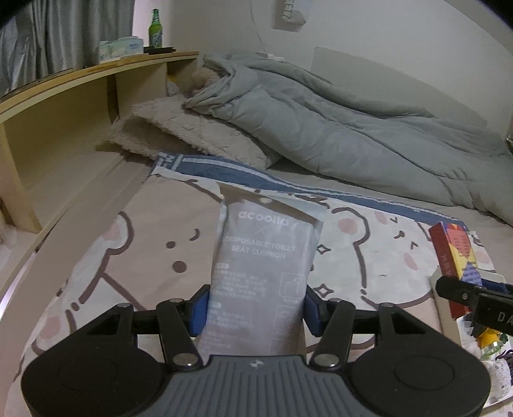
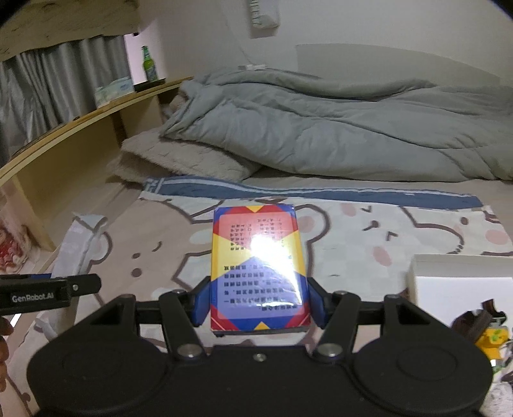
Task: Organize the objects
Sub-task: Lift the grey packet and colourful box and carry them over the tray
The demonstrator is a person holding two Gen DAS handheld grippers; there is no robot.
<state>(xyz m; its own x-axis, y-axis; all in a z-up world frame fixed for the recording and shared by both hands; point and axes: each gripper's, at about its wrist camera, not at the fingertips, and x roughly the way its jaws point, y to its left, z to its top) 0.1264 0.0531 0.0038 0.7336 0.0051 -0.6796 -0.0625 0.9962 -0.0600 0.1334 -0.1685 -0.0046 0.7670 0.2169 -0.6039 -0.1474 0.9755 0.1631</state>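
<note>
two hand-held grippers, each clamped on one item, are raised above a bed spread with a cartoon bear blanket [image 1: 105, 256].

the left hand-held gripper [image 1: 255, 304] has its blue pads pressed against both sides of a grey pouch [image 1: 266, 266] printed "disposable toilet seat cushion". the pouch stands upright between the fingers and reaches forward past their tips.

the right hand-held gripper [image 2: 259, 304] has its pads pressed against both sides of a red, yellow and blue box [image 2: 258, 266] covered in printed text, with glare on its glossy face. the box also stands upright between the fingers.

to the right of the right hand-held gripper, on the blanket, sits a white container [image 2: 461, 288] with small mixed items in it, too blurred to name.

ahead of both grippers lie a fluffy beige pillow [image 1: 198, 131] and a rumpled grey duvet [image 1: 336, 128]. ahead and to the left, a wooden headboard shelf [image 1: 96, 69] carries a green bottle [image 1: 155, 27] and a tissue pack [image 1: 120, 48].
</note>
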